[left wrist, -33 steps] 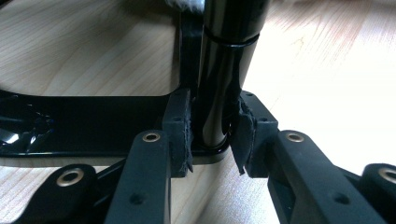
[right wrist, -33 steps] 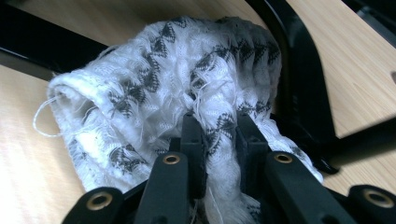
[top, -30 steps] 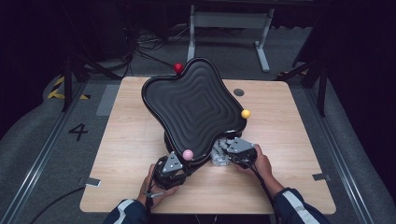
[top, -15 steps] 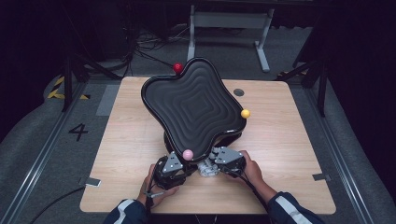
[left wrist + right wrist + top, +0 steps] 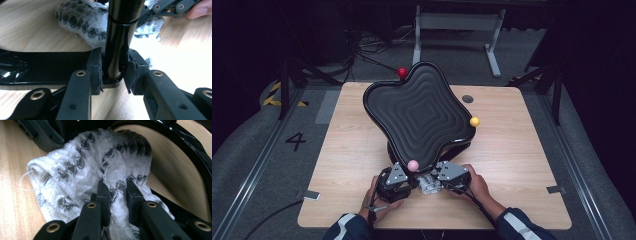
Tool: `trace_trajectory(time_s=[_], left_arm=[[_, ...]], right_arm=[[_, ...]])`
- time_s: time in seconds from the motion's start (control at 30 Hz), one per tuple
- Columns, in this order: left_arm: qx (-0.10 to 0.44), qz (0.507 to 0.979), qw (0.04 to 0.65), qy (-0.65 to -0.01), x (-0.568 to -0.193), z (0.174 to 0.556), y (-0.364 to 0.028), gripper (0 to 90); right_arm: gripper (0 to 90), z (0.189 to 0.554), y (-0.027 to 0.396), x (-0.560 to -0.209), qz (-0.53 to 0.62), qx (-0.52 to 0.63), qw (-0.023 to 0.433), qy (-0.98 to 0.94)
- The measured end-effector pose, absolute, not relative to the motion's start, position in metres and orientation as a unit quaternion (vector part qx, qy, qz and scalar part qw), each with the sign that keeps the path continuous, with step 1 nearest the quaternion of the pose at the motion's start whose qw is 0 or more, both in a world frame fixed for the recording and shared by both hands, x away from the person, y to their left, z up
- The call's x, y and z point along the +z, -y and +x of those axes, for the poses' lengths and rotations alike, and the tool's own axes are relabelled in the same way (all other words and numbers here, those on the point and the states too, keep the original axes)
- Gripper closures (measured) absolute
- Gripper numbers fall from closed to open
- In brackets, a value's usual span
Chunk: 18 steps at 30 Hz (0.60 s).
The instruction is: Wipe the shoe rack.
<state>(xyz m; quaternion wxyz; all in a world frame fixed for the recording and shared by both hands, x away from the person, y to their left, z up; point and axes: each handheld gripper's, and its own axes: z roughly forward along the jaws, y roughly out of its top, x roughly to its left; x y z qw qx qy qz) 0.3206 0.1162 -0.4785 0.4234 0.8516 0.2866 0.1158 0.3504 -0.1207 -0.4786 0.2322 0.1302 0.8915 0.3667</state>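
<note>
A black wavy dish (image 5: 419, 117) tilts on a black stand; red (image 5: 402, 72), yellow (image 5: 474, 121) and pink (image 5: 413, 165) balls sit on its lobes. In the left gripper view my left gripper (image 5: 113, 68) is shut on the stand's glossy black post (image 5: 120, 30), just above the flat base (image 5: 37, 67). My right gripper (image 5: 117, 187) is shut on a white cloth with a black pattern (image 5: 80, 170), bunched against the post. In the high view the left gripper (image 5: 408, 182) and right gripper (image 5: 436, 181) meet under the dish's near edge, the cloth (image 5: 428, 186) between them.
The wooden table (image 5: 522, 150) has bare room to the left and right of the stand. A small dark disc (image 5: 467, 99) lies near the far right. The stand's curved base rim (image 5: 192, 145) arcs beside the cloth. Cables and a metal frame (image 5: 452, 22) stand beyond the table.
My right gripper has carried the cloth left and nearer, up to the post under the dish. The left gripper and the dish have stayed put.
</note>
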Motion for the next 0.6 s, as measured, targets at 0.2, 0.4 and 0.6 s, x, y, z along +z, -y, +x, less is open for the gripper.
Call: trace_trajectory(time_s=[0.2, 0.4, 0.6], left_arm=[[0.116, 0.852, 0.423, -0.286, -0.478, 0.321, -0.116, 68.4], [0.115, 0.852, 0.424, -0.286, -0.479, 0.321, -0.116, 68.1], [0.114, 0.851, 0.425, -0.286, -0.479, 0.32, -0.116, 68.2]], right_arm=[[77.2, 0.355, 0.126, -0.478, 0.144, 0.365, 0.232, -0.89], [77.1, 0.365, 0.138, -0.477, 0.165, 0.347, 0.251, -0.888], [77.0, 0.38, 0.155, -0.478, 0.198, 0.336, 0.268, -0.881]])
